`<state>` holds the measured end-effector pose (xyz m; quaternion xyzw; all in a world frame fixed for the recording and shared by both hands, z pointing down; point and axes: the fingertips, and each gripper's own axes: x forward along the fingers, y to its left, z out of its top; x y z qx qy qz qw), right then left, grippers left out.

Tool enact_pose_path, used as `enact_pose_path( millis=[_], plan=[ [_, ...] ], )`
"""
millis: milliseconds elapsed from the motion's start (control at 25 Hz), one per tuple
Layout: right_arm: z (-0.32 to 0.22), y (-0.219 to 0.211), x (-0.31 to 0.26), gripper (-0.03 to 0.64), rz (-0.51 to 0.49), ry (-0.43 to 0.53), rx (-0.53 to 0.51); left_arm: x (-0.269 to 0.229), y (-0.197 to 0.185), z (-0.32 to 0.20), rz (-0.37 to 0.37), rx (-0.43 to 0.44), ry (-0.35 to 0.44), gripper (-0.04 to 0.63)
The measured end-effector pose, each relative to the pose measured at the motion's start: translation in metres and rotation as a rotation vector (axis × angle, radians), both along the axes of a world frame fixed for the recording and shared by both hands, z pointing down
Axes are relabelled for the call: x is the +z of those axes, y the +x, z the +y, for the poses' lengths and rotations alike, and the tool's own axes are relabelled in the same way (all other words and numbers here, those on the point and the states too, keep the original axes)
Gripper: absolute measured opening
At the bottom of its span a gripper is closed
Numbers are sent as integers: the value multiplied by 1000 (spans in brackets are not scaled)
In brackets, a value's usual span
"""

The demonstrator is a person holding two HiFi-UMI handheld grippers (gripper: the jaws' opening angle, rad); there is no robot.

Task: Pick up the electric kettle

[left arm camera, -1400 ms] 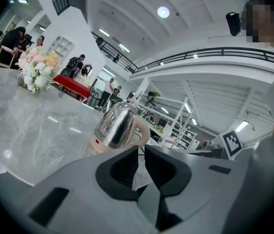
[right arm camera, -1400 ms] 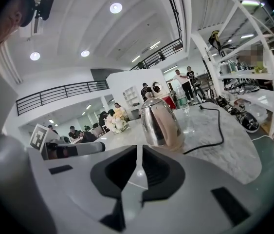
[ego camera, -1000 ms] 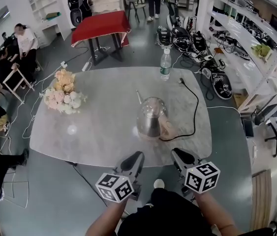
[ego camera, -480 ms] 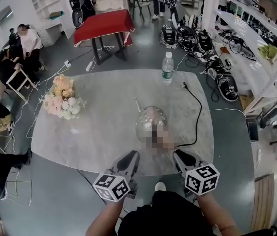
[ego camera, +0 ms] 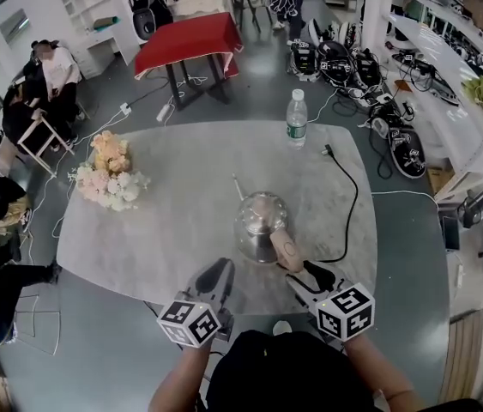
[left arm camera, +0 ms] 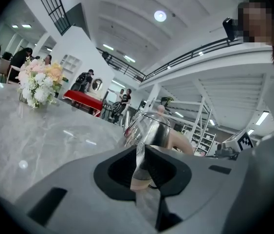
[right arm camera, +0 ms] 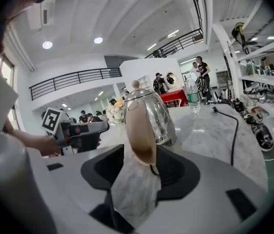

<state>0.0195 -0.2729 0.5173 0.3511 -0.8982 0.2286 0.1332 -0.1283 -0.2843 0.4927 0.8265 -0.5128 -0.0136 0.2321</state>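
Awaiting its lift, the electric kettle (ego camera: 260, 223) stands near the bench's (ego camera: 138, 230) front edge. The right claw (ego camera: 305, 271) has just been opening; its own view shows the jaws wide, framing the handle (right arm camera: 139, 130) without gripping it. The left claw (ego camera: 218, 271) rests pressed together, empty. Only the head view shows the trailing cord (ego camera: 350, 204).

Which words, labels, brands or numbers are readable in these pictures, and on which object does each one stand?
No text can be read.
Sticker on the shiny steel electric kettle: print too small.
Label on the clear plastic water bottle: blurred.
Dark mark on the kettle's beige handle: unreadable.
Black-and-white marker cubes: patterns only, no letters.
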Motion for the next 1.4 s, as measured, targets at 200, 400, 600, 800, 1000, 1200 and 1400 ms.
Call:
enact_pose_path(
  millis=[200, 400, 600, 800, 1000, 1200, 1400],
  plan=[
    [-12, -11, 6, 173, 43, -8, -26, 0, -1, -11, -3, -11, 9, 35],
    [-19, -16, 13, 172, 78, -17, -21, -1, 2, -23, -2, 11, 16, 37],
    [-28, -19, 25, 173, 114, -41, 1, 3, -2, -37, -3, 50, 6, 63],
    [-35, -25, 36, 173, 158, -80, 24, 8, -15, -51, 17, 73, -16, 100],
    [-41, -25, 45, 172, 187, -113, 45, 13, -21, -62, 27, 87, -24, 118],
    [-46, -30, 53, 172, 208, -139, 60, 16, -27, -75, 32, 113, -34, 140],
    [-47, -32, 56, 158, 197, -151, 68, 18, -28, -84, 37, 142, -38, 146]
  ],
)
